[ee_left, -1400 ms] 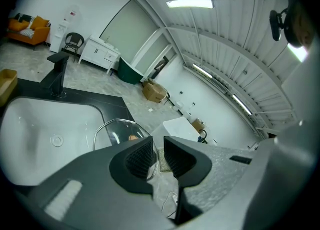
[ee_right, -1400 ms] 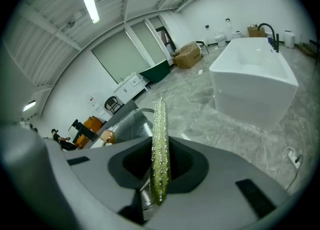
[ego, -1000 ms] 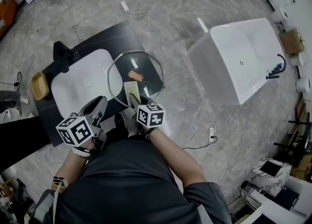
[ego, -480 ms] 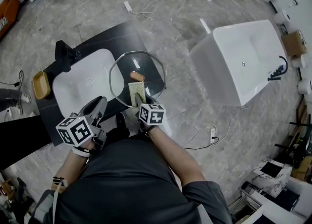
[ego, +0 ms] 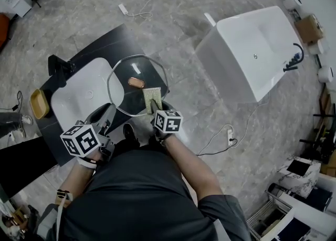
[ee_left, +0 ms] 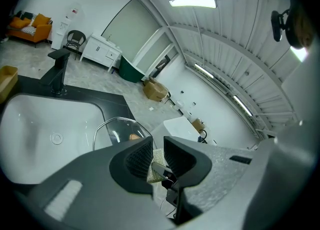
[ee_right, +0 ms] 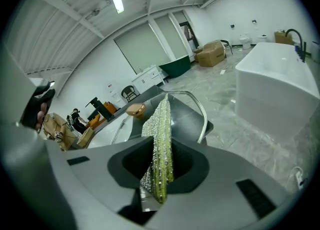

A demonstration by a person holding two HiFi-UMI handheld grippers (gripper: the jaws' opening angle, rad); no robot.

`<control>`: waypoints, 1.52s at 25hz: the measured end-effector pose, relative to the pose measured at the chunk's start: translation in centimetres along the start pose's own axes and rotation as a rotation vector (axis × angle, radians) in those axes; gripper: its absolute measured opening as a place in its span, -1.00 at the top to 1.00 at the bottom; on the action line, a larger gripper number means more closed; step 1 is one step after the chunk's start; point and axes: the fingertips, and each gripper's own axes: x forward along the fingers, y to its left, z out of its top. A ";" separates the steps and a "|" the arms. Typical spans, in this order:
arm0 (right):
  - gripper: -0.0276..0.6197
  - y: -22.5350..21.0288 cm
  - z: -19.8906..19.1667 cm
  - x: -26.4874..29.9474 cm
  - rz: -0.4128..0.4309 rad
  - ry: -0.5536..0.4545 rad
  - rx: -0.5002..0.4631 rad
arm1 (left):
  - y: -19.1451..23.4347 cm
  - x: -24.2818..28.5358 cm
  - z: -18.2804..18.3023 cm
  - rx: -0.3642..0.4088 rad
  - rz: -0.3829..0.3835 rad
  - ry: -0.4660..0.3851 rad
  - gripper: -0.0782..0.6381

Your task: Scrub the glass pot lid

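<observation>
The glass pot lid point(ego: 122, 87) with a copper knob point(ego: 136, 82) lies across the black counter and the sink's right rim. My right gripper point(ego: 156, 109) is shut on a yellow-green sponge point(ego: 152, 98), which rests on the lid's near right part. In the right gripper view the sponge point(ee_right: 161, 134) stands on edge between the jaws point(ee_right: 161, 163), with the lid point(ee_right: 187, 111) and knob point(ee_right: 135, 109) beyond it. My left gripper point(ego: 104, 114) hovers at the lid's near left rim. Its jaws point(ee_left: 157, 154) stand a narrow gap apart with nothing between them.
A white sink basin point(ego: 79, 98) is set in the black counter point(ego: 113, 43), with a black faucet point(ego: 58, 65) and a yellow dish point(ego: 38, 103) to its left. A white bathtub point(ego: 252, 51) stands on the right. A cable and power strip point(ego: 229, 141) lie on the floor.
The right gripper has slid the sponge across the lid, from just below the knob to its near right part. The left gripper has stayed in place.
</observation>
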 end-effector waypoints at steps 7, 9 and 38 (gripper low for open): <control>0.72 -3.2 0.9 -1.3 -0.065 -0.006 0.023 | 0.3 -0.2 0.2 -0.010 0.007 -0.012 0.58; 0.72 -4.4 2.1 -2.0 -0.113 -0.004 0.060 | 0.9 -0.7 0.5 -0.024 0.017 -0.026 0.58; 0.72 11.2 9.4 17.6 0.022 0.348 -1.133 | 11.6 -13.1 -0.6 -0.291 0.243 -0.305 0.58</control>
